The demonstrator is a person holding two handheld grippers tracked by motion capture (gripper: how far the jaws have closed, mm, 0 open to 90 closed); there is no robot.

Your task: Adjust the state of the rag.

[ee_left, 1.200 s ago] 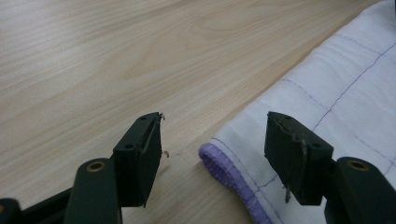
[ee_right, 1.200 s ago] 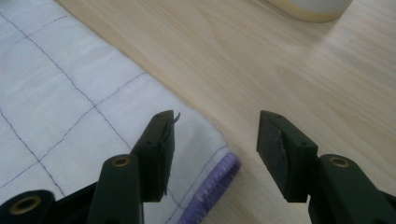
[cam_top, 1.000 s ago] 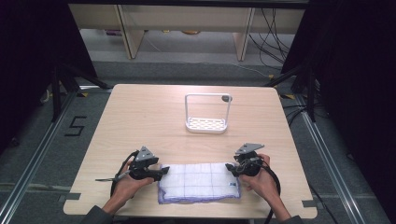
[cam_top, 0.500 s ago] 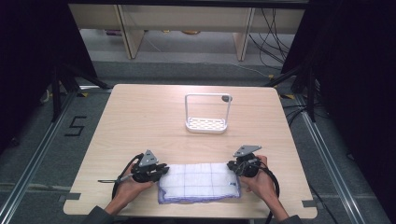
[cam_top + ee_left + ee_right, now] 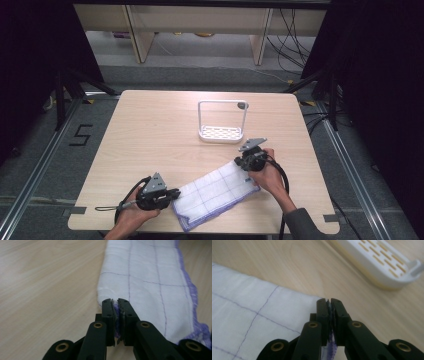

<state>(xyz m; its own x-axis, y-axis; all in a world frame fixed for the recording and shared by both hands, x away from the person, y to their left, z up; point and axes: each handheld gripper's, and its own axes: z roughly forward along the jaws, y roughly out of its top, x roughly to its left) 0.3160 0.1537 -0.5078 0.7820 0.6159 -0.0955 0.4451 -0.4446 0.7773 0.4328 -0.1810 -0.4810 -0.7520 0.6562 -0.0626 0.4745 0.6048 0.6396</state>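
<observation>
**Both grippers clamped on cloth corners**

High view: white cloth (image 5: 216, 192) with purple grid lies slanted on the table (image 5: 150, 130), near its front edge. Left gripper (image 5: 172, 193) holds the near-left end; right gripper (image 5: 245, 162) holds the far-right end, just in front of the white rack (image 5: 222, 121).

Left gripper view: jaws have just closed, and purple hem is pinched between the pads (image 5: 109, 312).

Right gripper view: jaws have just closed on a cloth corner, with the rack's slotted base (image 5: 382, 262) near.

Bare wood lies left and behind; the cloth's lower corner is near the front edge.
</observation>
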